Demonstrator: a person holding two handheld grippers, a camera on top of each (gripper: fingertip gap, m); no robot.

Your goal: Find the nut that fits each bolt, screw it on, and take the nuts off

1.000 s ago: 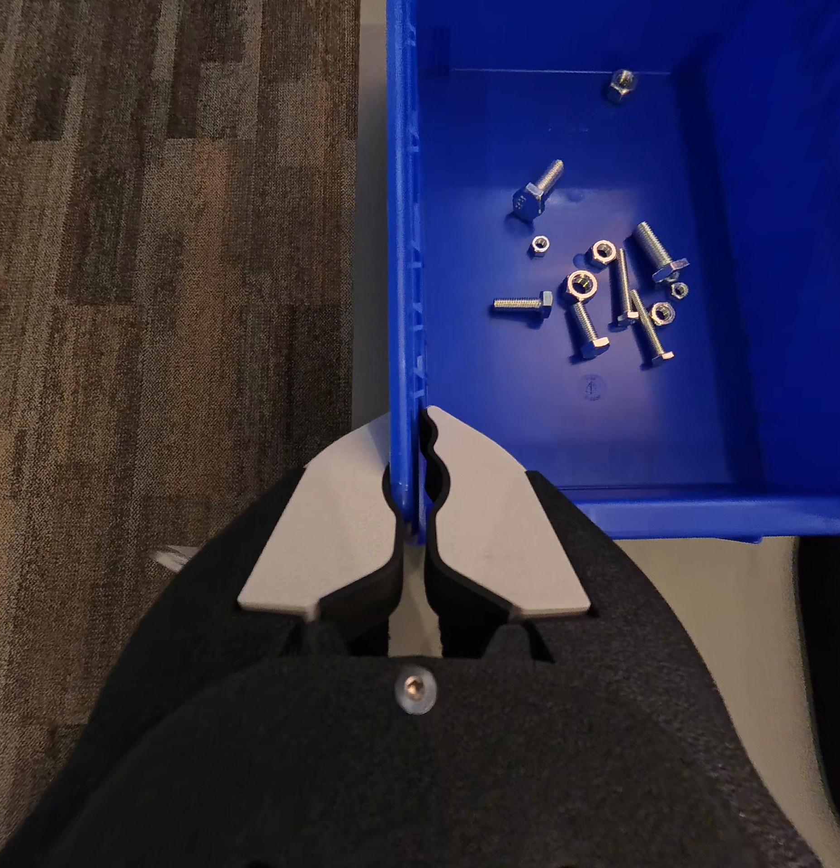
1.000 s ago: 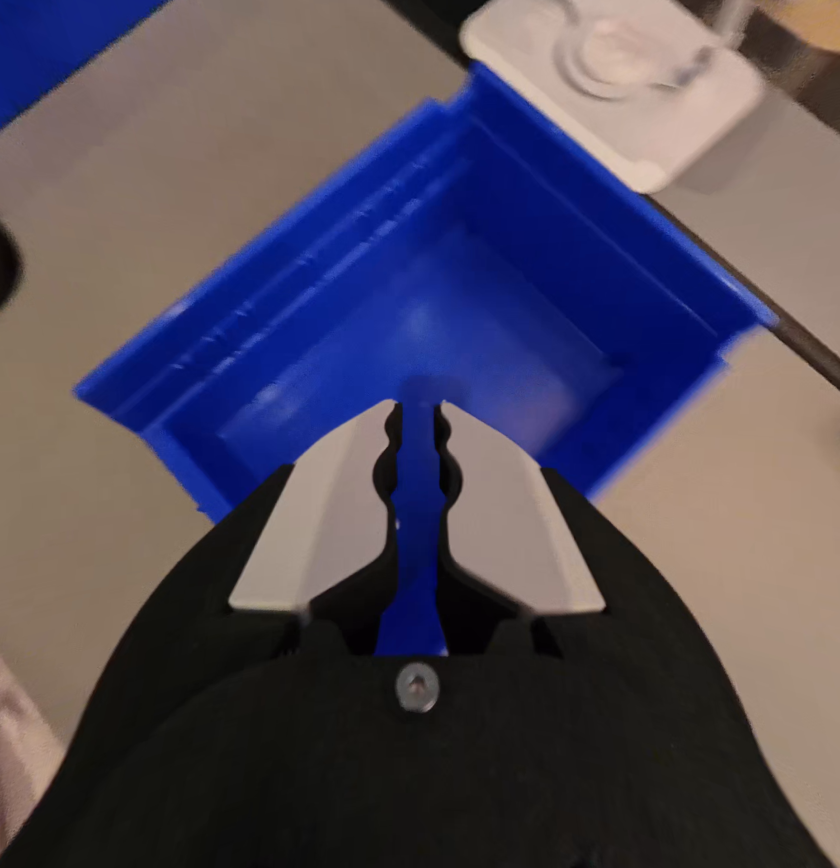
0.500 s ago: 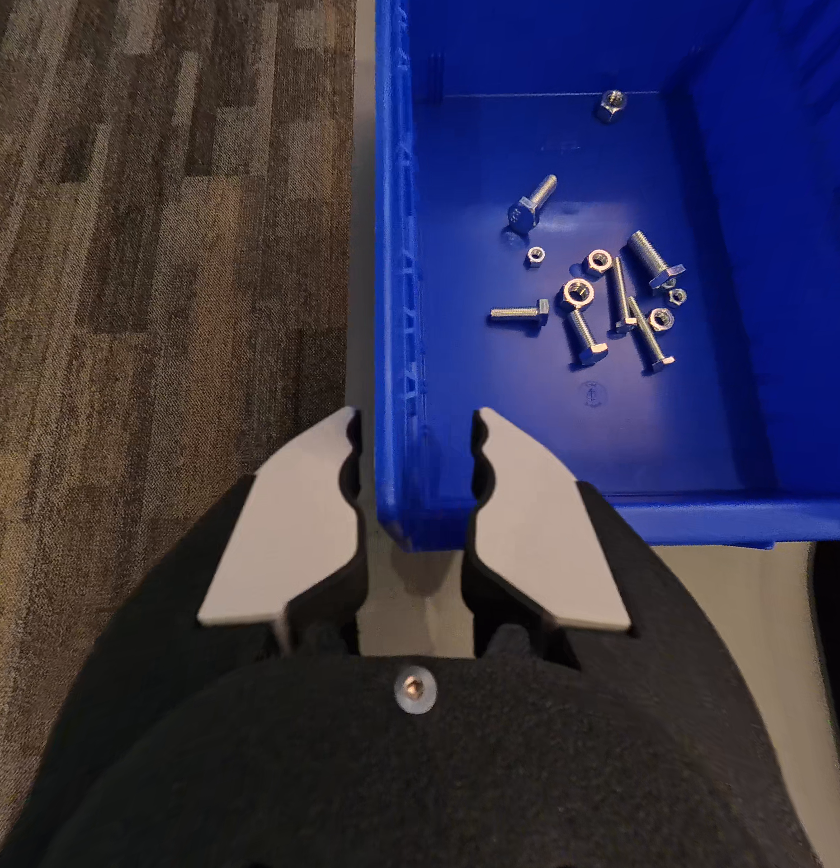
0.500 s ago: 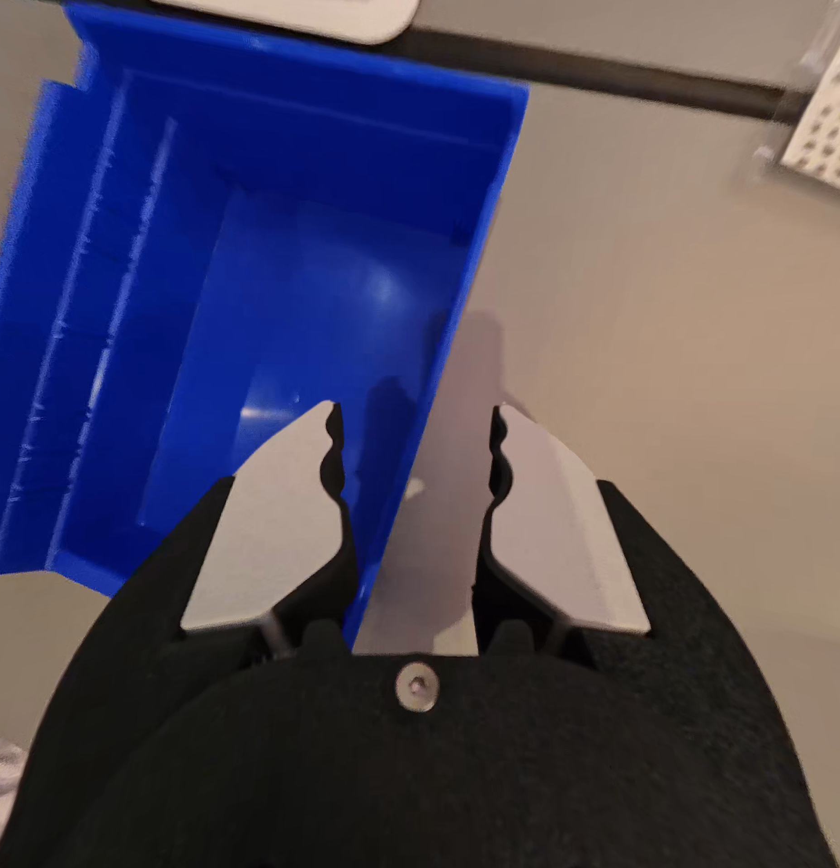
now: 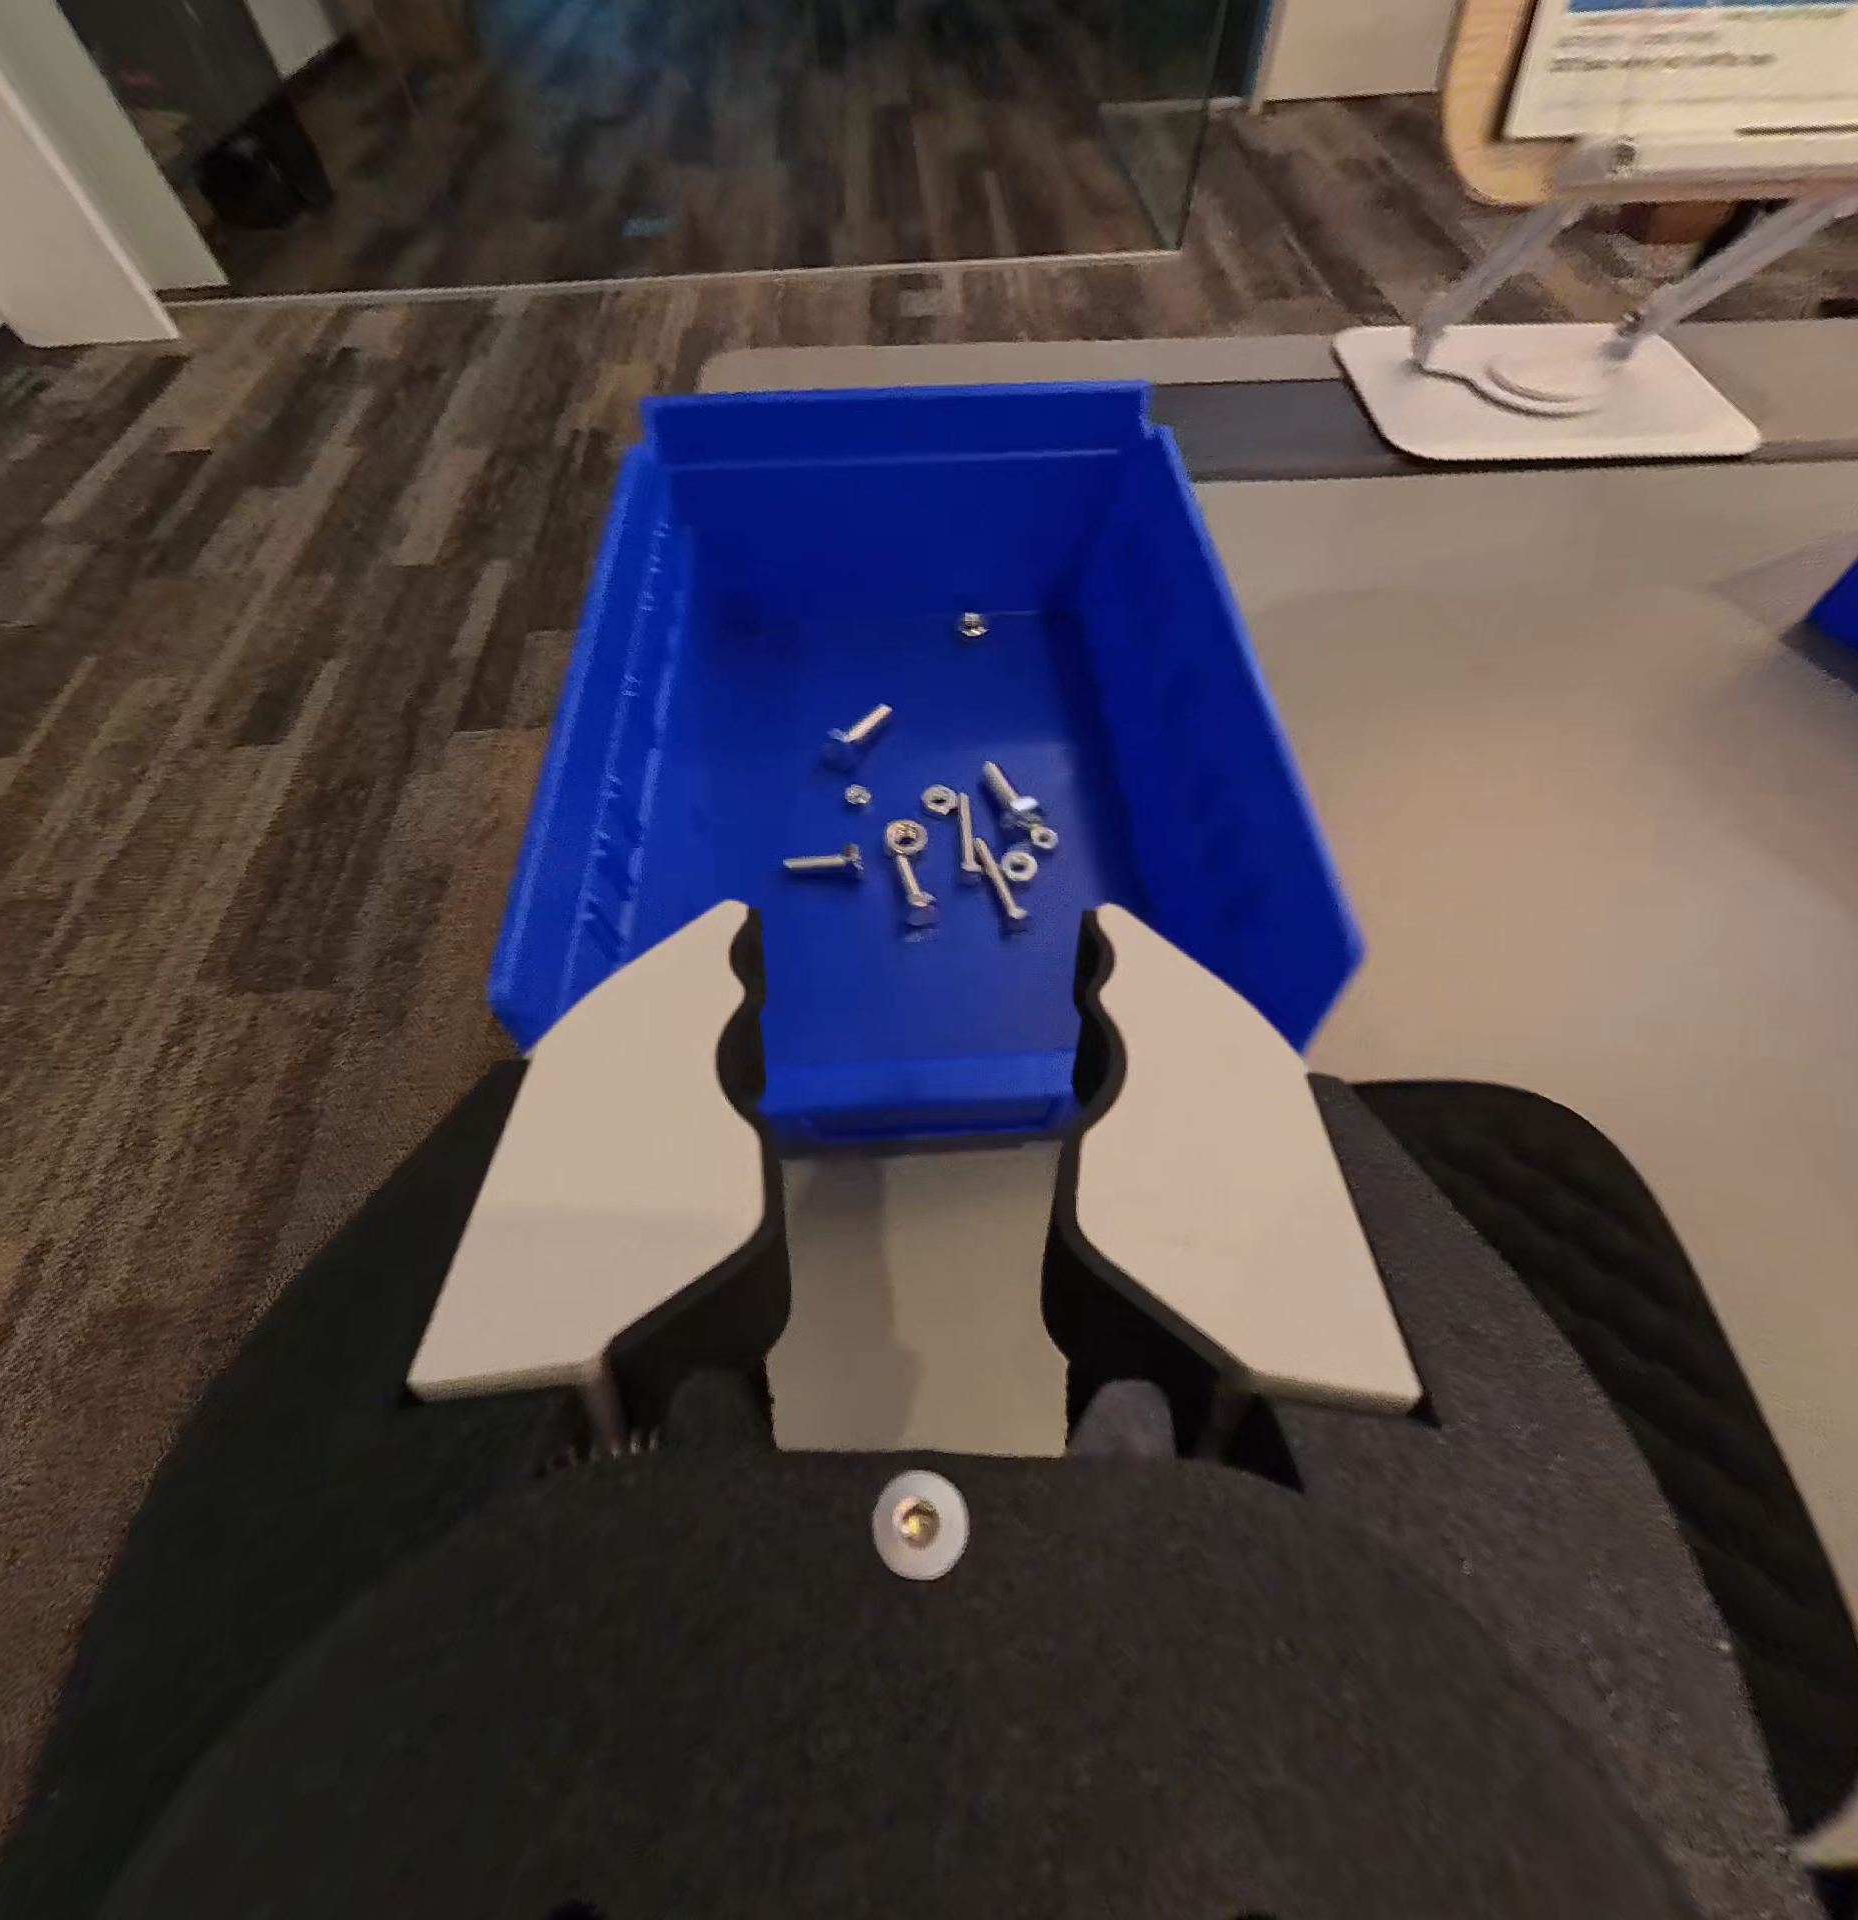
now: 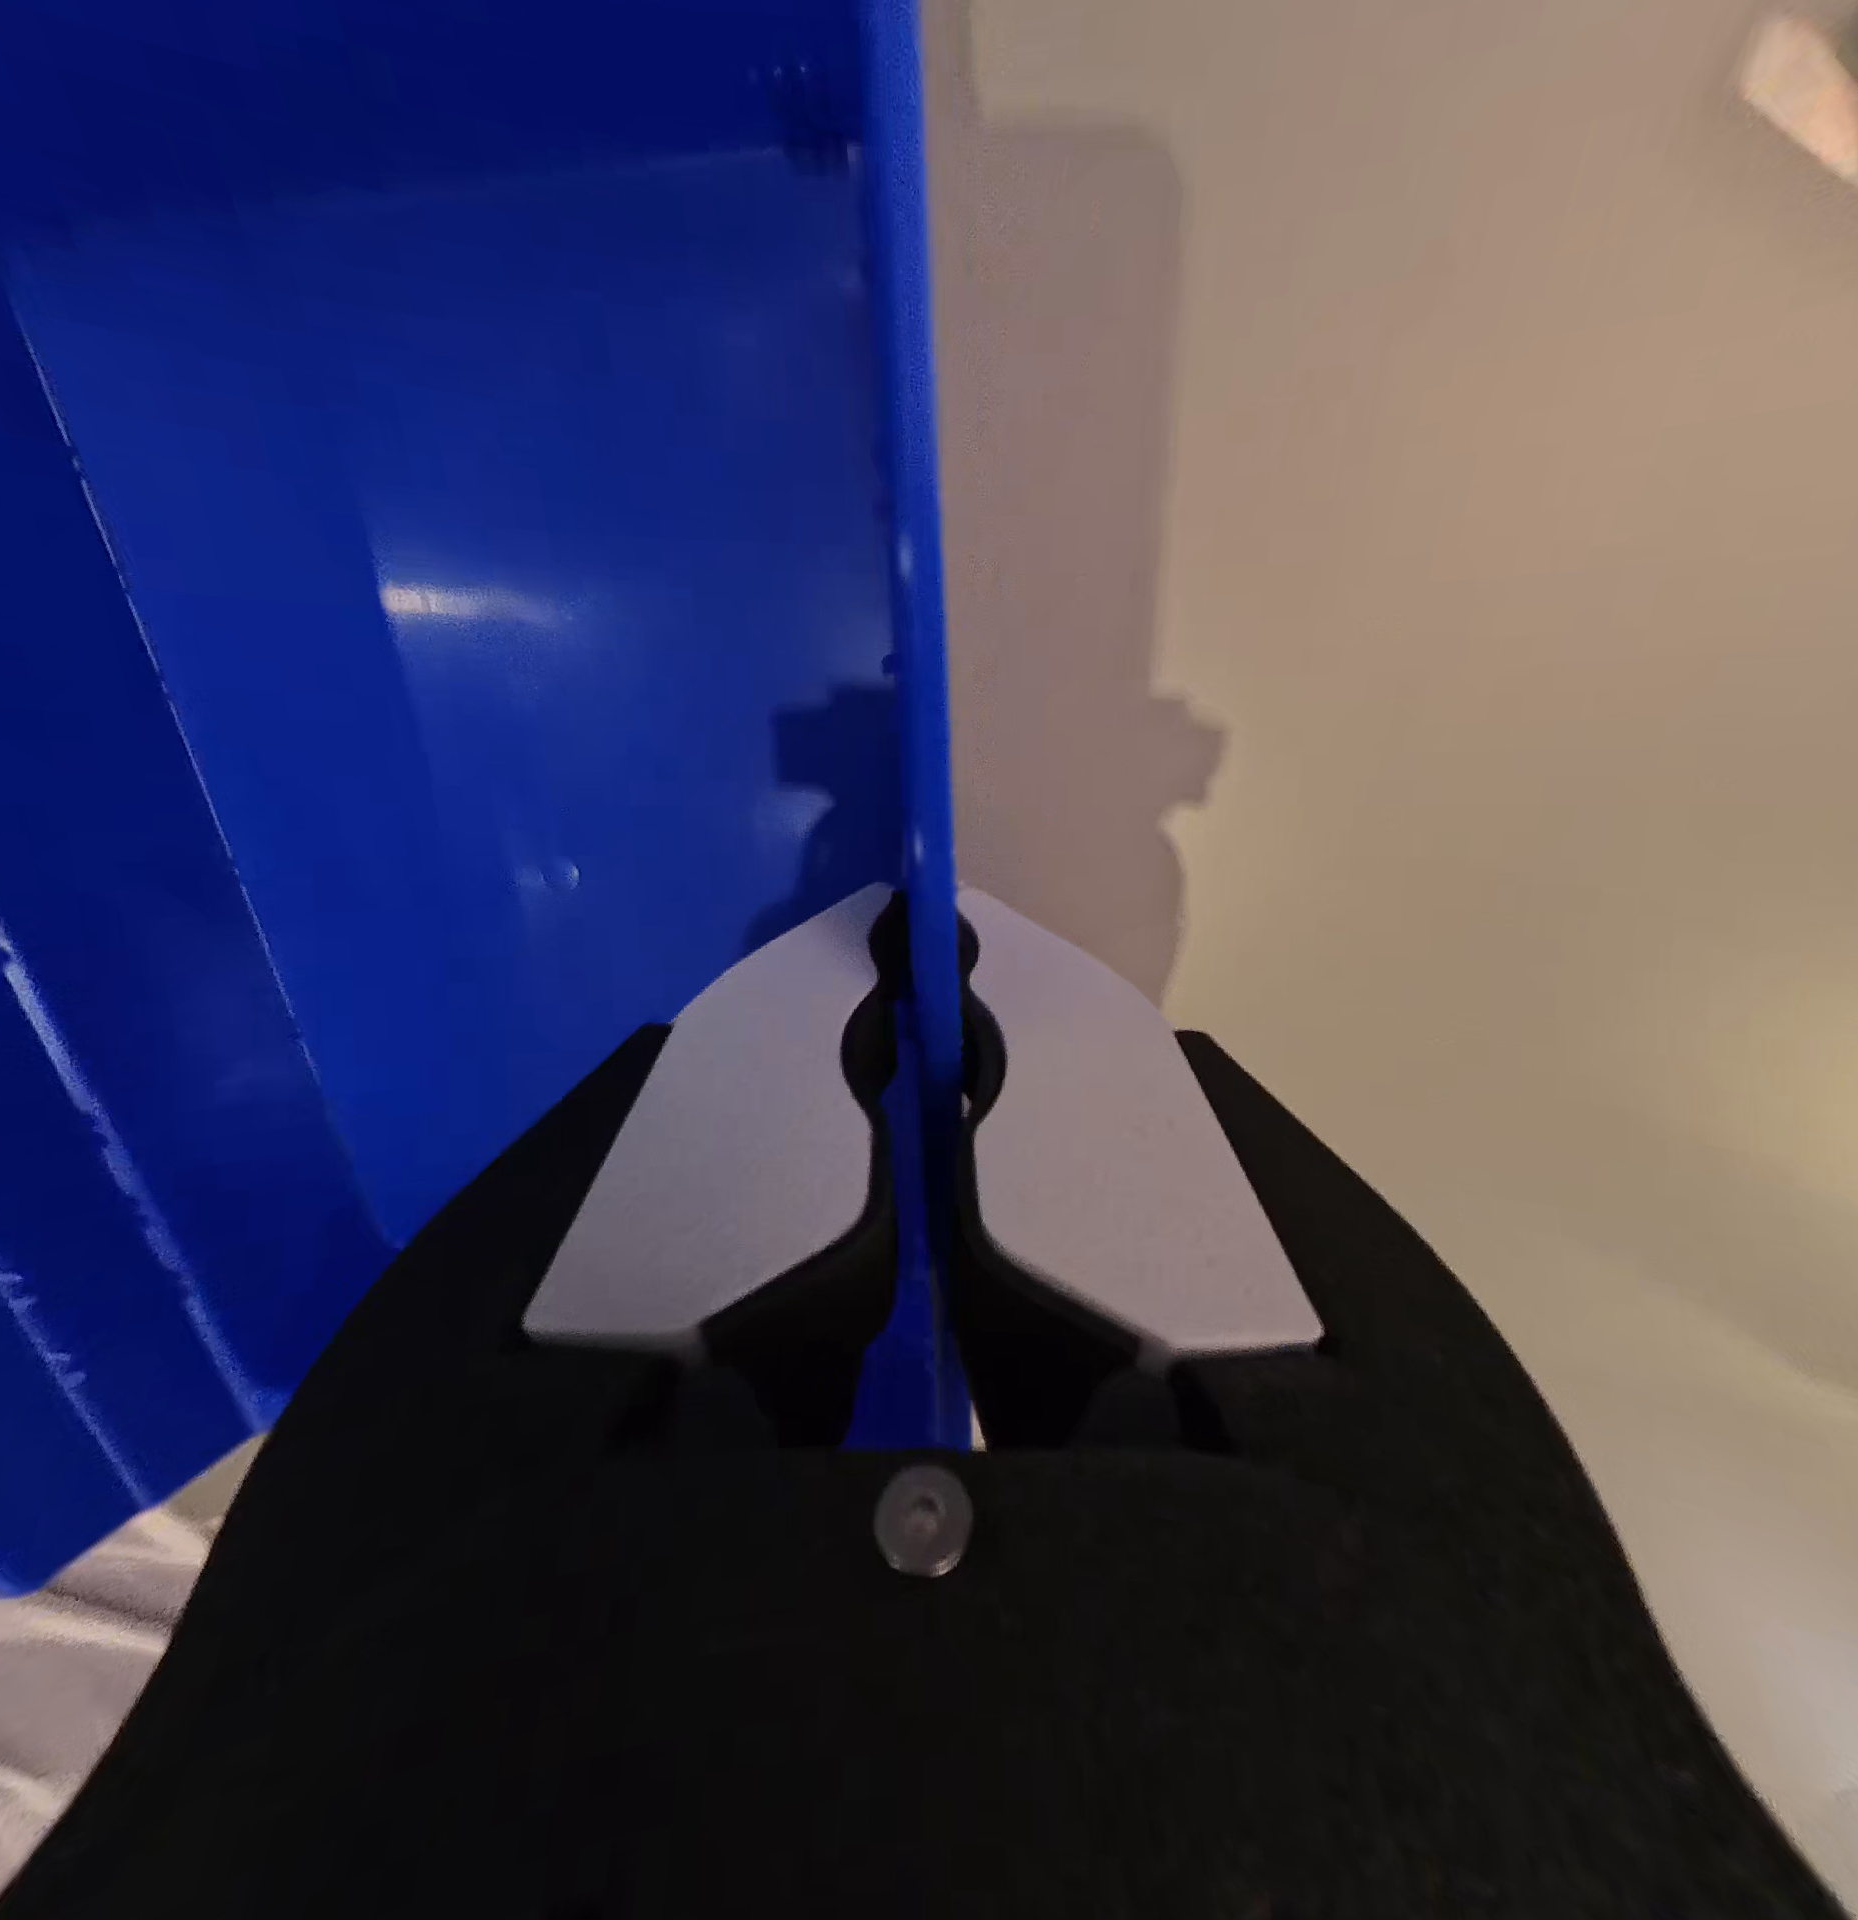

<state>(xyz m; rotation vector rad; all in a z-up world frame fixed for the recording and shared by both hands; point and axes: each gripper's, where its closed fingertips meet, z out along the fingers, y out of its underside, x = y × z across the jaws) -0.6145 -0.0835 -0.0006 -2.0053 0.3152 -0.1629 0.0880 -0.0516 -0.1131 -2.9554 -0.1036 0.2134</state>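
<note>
A blue bin (image 5: 1226, 790) stands at the table's left edge and holds several loose steel bolts (image 5: 909, 894) and nuts (image 5: 904, 834). One nut (image 5: 972, 623) lies apart by the bin's far wall. My left gripper (image 5: 920, 920) is open and empty, raised above the bin's near end. In the right wrist view a second blue bin (image 6: 489, 623) shows an empty floor. My right gripper (image 6: 920, 904) is shut on that bin's right side wall (image 6: 909, 520), one finger inside and one outside.
The grey table (image 5: 1527, 831) spreads to the right of the first bin. A white stand base (image 5: 1538, 395) sits at the back right. A corner of another blue bin (image 5: 1855, 603) shows at the right edge. Carpet floor (image 5: 229, 727) lies to the left. The left gripper's tips are roughly 70 cm from the right gripper's.
My left gripper let go of the first bin's left wall, opened wide and pulled back and up. My right gripper opened, moved to the second bin's right wall and shut on it.
</note>
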